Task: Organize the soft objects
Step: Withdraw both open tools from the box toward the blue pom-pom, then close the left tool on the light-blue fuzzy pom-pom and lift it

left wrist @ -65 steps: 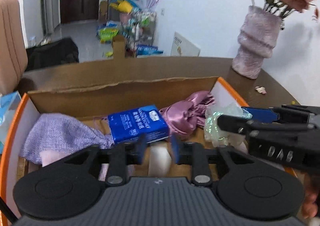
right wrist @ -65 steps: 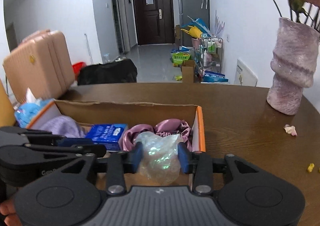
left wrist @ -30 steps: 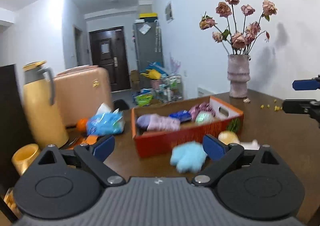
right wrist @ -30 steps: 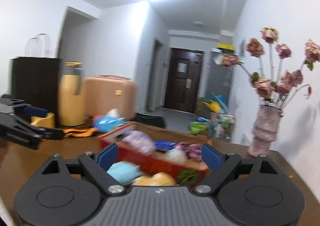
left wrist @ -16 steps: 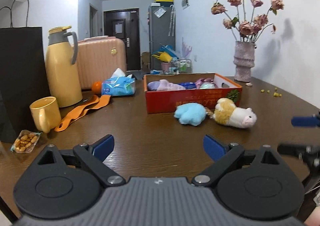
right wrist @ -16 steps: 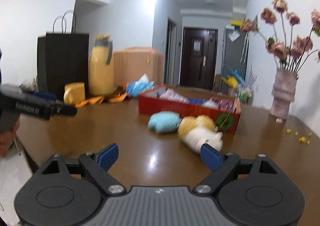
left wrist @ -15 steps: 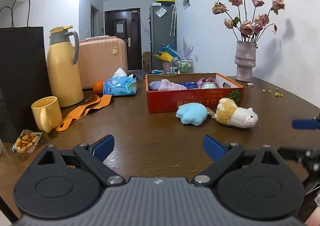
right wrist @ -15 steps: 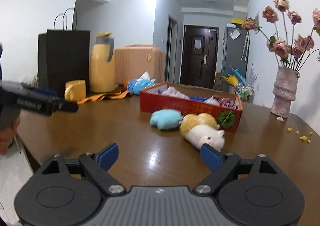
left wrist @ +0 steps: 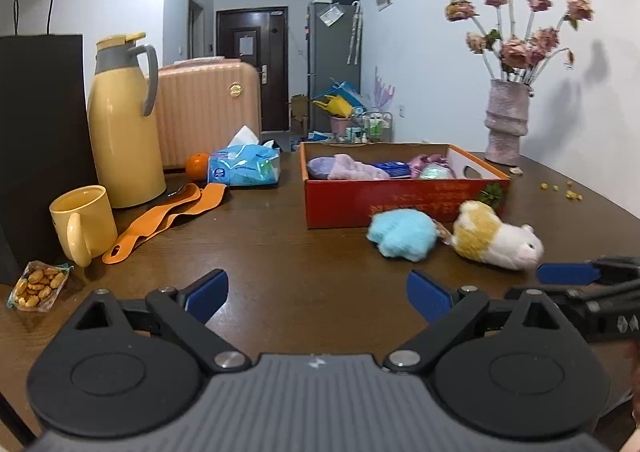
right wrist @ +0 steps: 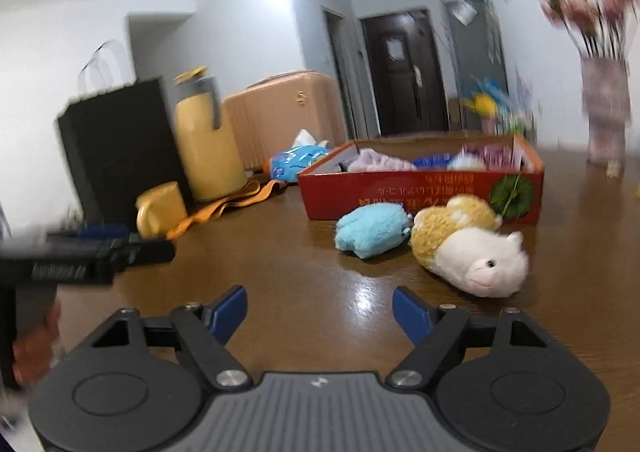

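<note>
A red cardboard box (left wrist: 404,193) (right wrist: 420,191) on the brown table holds a lilac cloth (left wrist: 352,169), a blue packet (left wrist: 392,168), a pink satin piece and a clear bag. In front of it lie a light blue plush (left wrist: 402,234) (right wrist: 370,230) and a yellow-and-white plush animal (left wrist: 494,236) (right wrist: 468,246). My left gripper (left wrist: 318,294) is open and empty, low over the near table. My right gripper (right wrist: 318,312) is open and empty, near the plush animal; it also shows in the left wrist view (left wrist: 576,276).
On the left stand a yellow mug (left wrist: 82,221), a yellow thermos jug (left wrist: 124,123), a black bag (left wrist: 40,139), a snack packet (left wrist: 38,286), an orange strap (left wrist: 168,213), a tissue pack (left wrist: 244,167) and an orange. A vase of flowers (left wrist: 506,119) stands at the back right.
Both grippers let go of their items in the box, opened and pulled far back from it. Now the right wrist view is blurred and has swung closer to the plush animal.
</note>
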Available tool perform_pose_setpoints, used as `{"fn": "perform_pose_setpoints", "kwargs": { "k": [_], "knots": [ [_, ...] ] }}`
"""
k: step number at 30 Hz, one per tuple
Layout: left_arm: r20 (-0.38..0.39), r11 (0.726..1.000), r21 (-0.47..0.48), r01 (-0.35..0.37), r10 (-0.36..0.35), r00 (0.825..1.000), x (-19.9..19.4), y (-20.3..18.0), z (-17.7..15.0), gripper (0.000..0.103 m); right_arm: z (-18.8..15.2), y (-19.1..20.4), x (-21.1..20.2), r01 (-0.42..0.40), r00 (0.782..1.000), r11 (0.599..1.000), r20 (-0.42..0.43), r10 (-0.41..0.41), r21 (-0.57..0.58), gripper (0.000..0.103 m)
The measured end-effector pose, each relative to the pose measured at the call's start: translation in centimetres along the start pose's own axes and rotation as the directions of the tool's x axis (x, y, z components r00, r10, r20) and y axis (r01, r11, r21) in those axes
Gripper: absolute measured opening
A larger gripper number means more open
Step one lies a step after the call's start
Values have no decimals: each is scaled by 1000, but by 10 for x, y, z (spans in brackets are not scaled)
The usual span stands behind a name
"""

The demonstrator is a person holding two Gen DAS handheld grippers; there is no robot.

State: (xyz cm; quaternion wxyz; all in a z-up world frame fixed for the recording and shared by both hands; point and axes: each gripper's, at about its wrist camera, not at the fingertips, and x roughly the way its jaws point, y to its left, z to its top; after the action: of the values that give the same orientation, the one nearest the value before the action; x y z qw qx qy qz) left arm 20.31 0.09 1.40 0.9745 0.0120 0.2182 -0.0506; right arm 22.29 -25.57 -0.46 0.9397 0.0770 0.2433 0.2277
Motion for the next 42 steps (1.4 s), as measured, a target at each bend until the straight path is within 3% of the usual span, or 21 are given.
{"fn": "perform_pose_setpoints", "kwargs": {
  "k": [2,7,13,15,17,21,25,33,35,42],
  "knots": [
    [-11,1000,-15,0,-1,1000,14,5,5,98,8,-12,24,-11,1000,996,-25,13,93,71],
    [-24,997,-59,39,-41,999,51,12,15,98,27,-35,77,12,999,977,-34,-5,213,69],
    [-56,994,-49,101,-104,993,100,-2,28,98,39,-59,98,124,990,948,27,-138,294,64],
    [-67,989,-37,141,-143,987,116,-8,30,98,41,-66,94,211,969,937,68,-239,280,64],
    [-82,985,-24,170,-171,982,133,-14,32,98,43,-71,96,263,955,930,65,-289,257,66],
    [-117,980,-67,186,-193,974,167,-15,42,97,49,-70,109,259,960,949,56,-273,177,64],
    [-143,960,-155,235,-257,956,190,-12,46,94,56,-68,136,280,960,954,-15,-280,104,39],
    [-116,955,-56,290,-294,949,194,-27,38,94,58,-67,167,292,952,956,-101,-288,29,27],
    [-122,954,-40,296,-298,947,195,-30,37,94,57,-67,171,278,955,960,-120,-273,31,17],
    [-148,948,-1,318,-315,938,202,-41,32,96,59,-64,140,272,961,961,-59,-269,46,15]
  ]
}}
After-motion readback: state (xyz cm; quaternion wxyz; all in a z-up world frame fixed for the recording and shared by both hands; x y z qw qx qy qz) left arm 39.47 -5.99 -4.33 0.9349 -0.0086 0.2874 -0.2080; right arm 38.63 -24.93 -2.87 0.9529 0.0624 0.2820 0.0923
